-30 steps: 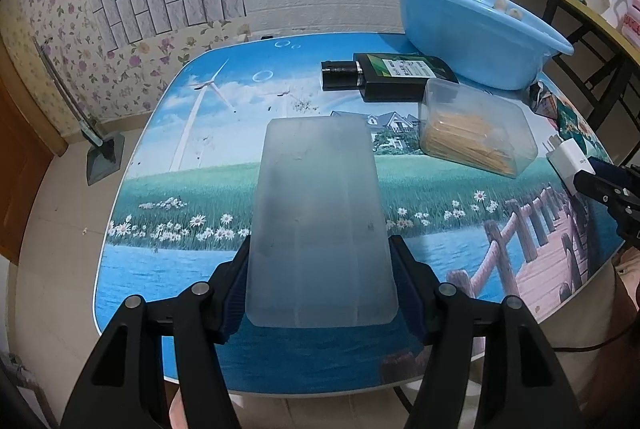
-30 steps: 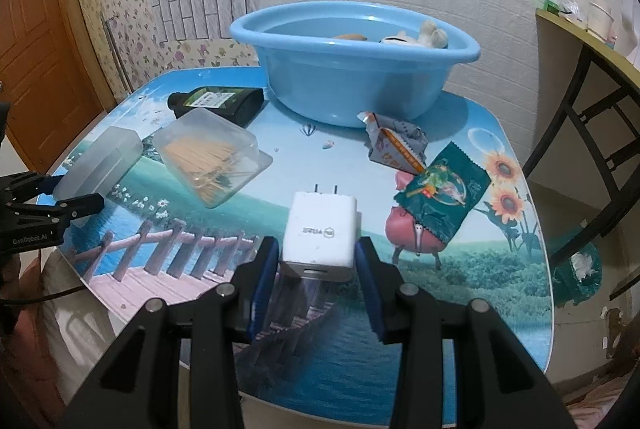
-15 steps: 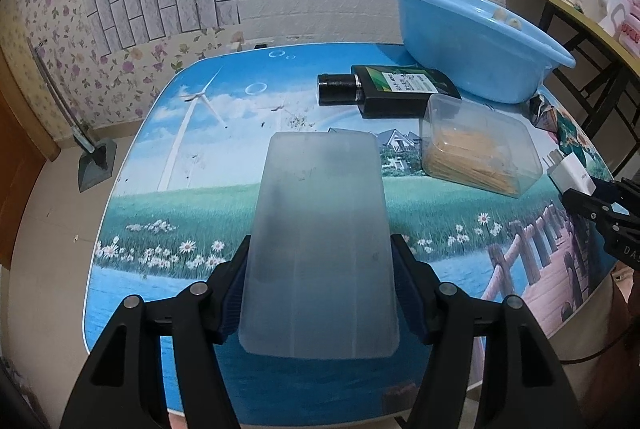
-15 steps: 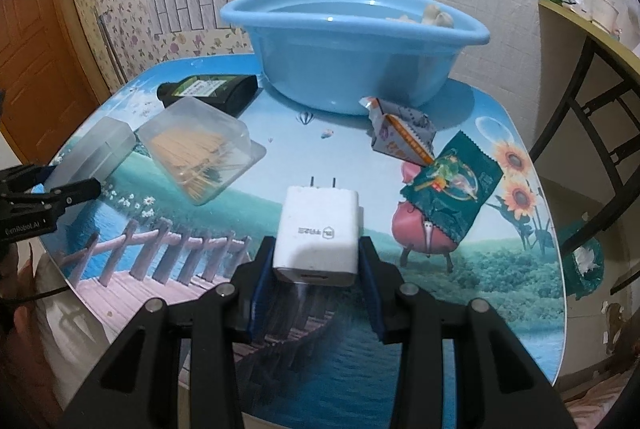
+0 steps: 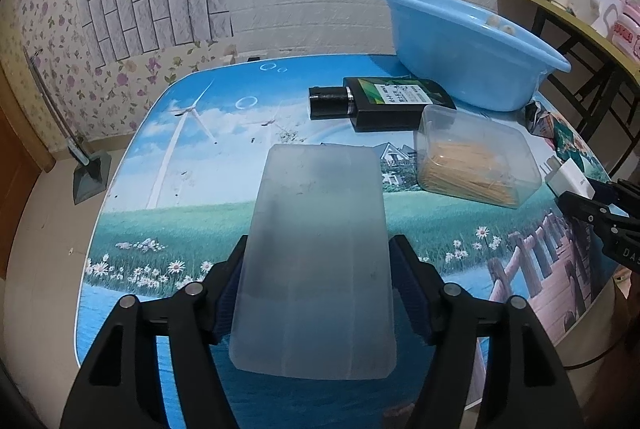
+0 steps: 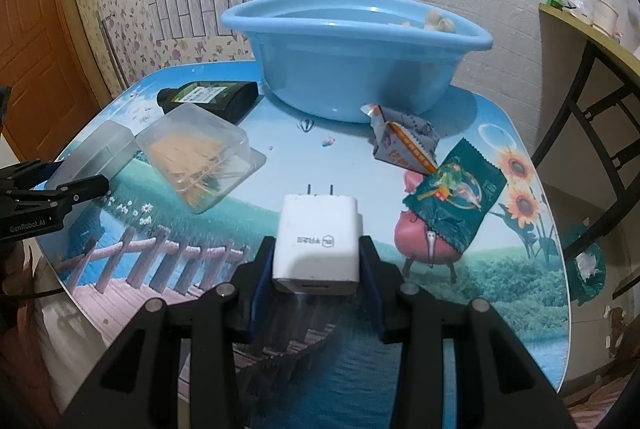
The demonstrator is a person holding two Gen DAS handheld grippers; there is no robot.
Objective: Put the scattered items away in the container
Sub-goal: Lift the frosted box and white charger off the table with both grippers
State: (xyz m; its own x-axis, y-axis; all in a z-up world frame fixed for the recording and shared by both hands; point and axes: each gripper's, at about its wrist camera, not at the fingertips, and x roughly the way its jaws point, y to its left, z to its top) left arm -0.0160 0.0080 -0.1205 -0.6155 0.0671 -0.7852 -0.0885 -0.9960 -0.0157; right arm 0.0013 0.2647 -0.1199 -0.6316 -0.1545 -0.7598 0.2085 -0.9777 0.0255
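Between my left fingers (image 5: 316, 285) a frosted plastic box (image 5: 316, 249) is clamped by its sides; it has risen off the worktop (image 5: 192, 165) over the last second, so it is ready to carry to the blue basin (image 5: 464, 53). Only this view shows the basin well off to the right.

Ahead of my right fingers (image 6: 316, 281), closed on a white charger (image 6: 318, 239), the basin (image 6: 352, 65) sits straight on, and two snack packets (image 6: 452, 197) show that the left view barely catches.
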